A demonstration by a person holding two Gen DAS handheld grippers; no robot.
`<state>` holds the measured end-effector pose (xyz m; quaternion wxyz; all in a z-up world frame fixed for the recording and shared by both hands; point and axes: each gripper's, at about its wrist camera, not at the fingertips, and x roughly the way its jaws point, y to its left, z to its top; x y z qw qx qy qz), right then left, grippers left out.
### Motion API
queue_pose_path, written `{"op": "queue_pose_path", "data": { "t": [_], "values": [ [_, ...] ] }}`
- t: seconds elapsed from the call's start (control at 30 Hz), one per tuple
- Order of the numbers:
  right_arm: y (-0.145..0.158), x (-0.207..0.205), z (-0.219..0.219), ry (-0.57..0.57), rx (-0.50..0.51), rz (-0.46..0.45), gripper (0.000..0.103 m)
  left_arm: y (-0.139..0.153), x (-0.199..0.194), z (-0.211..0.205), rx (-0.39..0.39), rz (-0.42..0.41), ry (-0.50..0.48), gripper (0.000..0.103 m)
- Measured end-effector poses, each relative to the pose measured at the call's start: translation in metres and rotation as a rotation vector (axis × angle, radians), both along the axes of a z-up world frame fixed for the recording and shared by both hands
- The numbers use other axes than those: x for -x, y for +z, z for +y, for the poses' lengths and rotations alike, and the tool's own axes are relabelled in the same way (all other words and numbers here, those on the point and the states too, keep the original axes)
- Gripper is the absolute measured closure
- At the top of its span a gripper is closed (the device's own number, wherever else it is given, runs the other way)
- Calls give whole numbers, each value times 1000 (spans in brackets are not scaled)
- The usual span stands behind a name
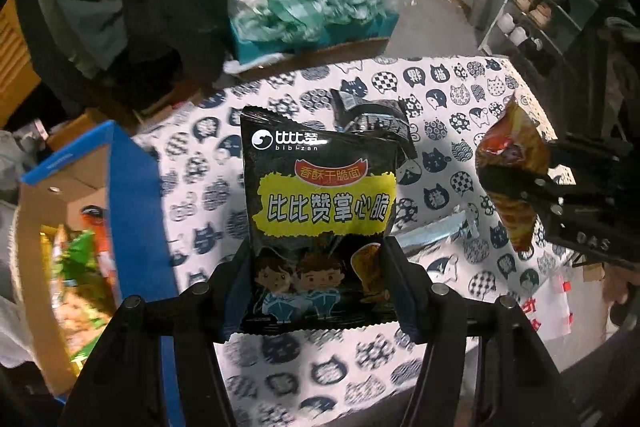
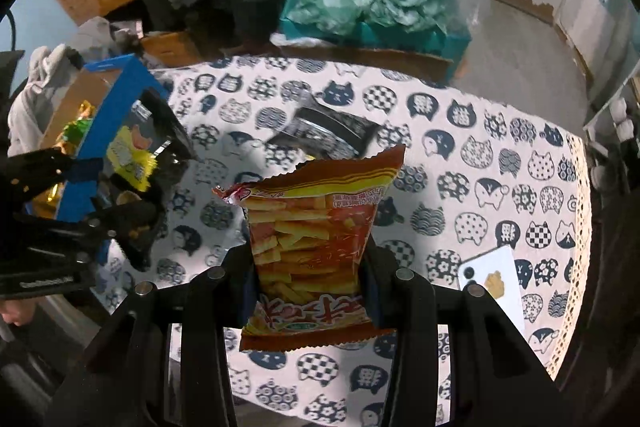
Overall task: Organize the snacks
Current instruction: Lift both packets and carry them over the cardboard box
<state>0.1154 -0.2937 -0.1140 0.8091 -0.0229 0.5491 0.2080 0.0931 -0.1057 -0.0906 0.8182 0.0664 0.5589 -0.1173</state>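
My left gripper [image 1: 318,267] is shut on a black and yellow noodle snack packet [image 1: 320,203] and holds it upright above the table; it also shows in the right wrist view [image 2: 138,151]. My right gripper [image 2: 308,267] is shut on an orange-red snack packet [image 2: 310,227], which also shows in the left wrist view [image 1: 510,171], held up at the right. Another black snack packet [image 1: 374,121] lies on the cat-print tablecloth [image 1: 460,107] beyond both; it also shows in the right wrist view [image 2: 324,131]. A blue cardboard box [image 1: 120,187] holding snacks stands at the left.
A white phone [image 2: 494,277] lies on the tablecloth [image 2: 500,147] near the right edge. A teal box of green packets [image 1: 312,11] stands behind the table. A shelf with shoes [image 1: 544,7] is at the far right. A person in dark clothes [image 1: 168,7] stands behind the table.
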Motion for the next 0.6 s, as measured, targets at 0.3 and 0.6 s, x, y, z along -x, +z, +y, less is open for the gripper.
{"op": "queue_pose_path", "data": {
  "t": [0.3, 0.6],
  "values": [
    [15, 15, 29, 40, -22, -9, 62, 30, 28, 72, -28, -50, 40, 41],
    [29, 19, 73, 94, -21, -31, 62, 39, 35, 161, -19, -96, 175, 41]
  ]
}}
